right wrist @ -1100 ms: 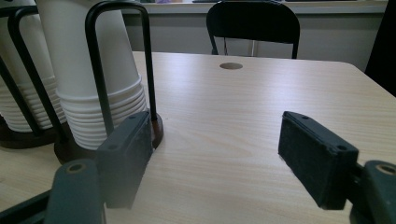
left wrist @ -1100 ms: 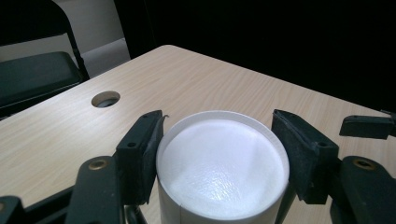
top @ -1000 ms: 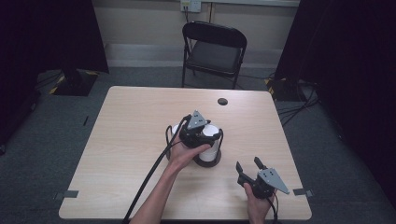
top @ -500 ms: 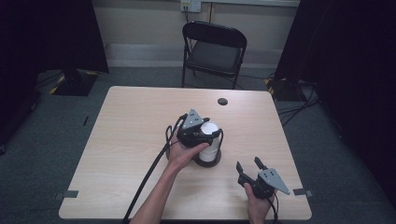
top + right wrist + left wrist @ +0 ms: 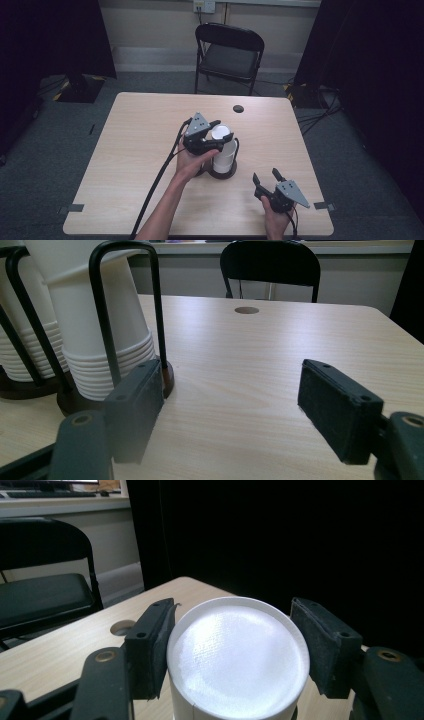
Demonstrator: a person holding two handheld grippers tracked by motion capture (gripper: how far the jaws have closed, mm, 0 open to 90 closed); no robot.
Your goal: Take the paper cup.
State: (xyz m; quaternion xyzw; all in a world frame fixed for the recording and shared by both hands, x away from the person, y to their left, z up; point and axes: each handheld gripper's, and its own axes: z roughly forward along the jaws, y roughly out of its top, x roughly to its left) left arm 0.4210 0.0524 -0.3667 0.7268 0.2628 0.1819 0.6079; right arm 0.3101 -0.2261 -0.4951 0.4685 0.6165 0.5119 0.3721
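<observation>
Left tool (image 5: pixel 216 131) is clamped on the upturned white paper cup (image 5: pixel 235 655) topping the stack in the black wire holder (image 5: pixel 122 315) on the pale wooden worktop (image 5: pixel 125 150), while the right tool (image 5: pixel 267 178) is held wide and empty nearby

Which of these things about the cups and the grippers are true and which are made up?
1. The left gripper is shut on the top white cup. True.
2. The right gripper holds a cup. False: it is open, with bare table between its jaws.
3. The cups are stacked upside down in a black wire holder. True.
4. A red chair stands behind the table. False: the chair is black.
</observation>
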